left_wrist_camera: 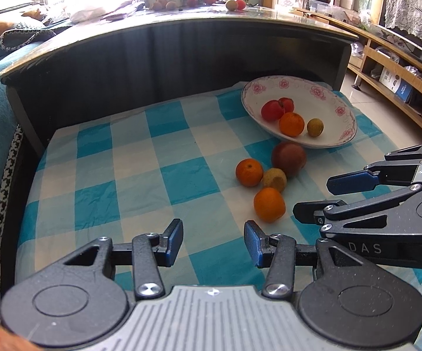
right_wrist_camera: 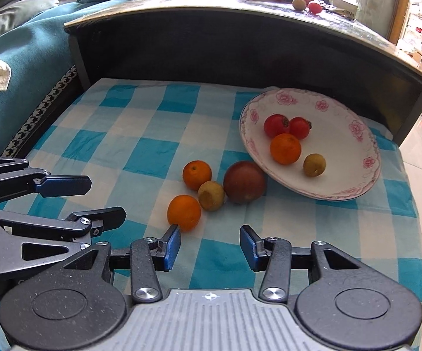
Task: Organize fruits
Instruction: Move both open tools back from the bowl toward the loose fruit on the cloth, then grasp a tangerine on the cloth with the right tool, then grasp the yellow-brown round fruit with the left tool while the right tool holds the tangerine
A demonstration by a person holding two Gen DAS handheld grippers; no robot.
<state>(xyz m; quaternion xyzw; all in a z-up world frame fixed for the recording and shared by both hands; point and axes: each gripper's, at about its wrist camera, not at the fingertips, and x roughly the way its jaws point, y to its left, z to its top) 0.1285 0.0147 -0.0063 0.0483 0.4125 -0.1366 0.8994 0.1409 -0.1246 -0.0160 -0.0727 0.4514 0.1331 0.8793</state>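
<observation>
Both grippers stand wide apart at the jaws and hold nothing. The left gripper [left_wrist_camera: 213,241] hangs low over the near cloth, and the right gripper [right_wrist_camera: 210,247] sits just right of it; each shows in the other's view.

A flowered plate [right_wrist_camera: 354,181] lies at the far right of the cloth, tipped so that its near rim rests low. It holds two red fruits [right_wrist_camera: 287,127], one orange [right_wrist_camera: 285,148] and a small yellow-green fruit [right_wrist_camera: 314,164]; I judge it to be the collecting dish.

Four fruits lie loose on the cloth just left of the plate, bunched and touching: the near orange [right_wrist_camera: 184,212], a far orange [right_wrist_camera: 197,174], a small brownish fruit [right_wrist_camera: 211,195] and a large dark red fruit [right_wrist_camera: 244,182] against the plate rim. The near orange lies just past the right gripper's left finger, likely the next pick.

The surface is a blue-and-white checked cloth [right_wrist_camera: 140,152], creased, under a dark raised shelf [left_wrist_camera: 181,46] bearing more fruit. Teal upholstery [right_wrist_camera: 35,58] flanks the left.
</observation>
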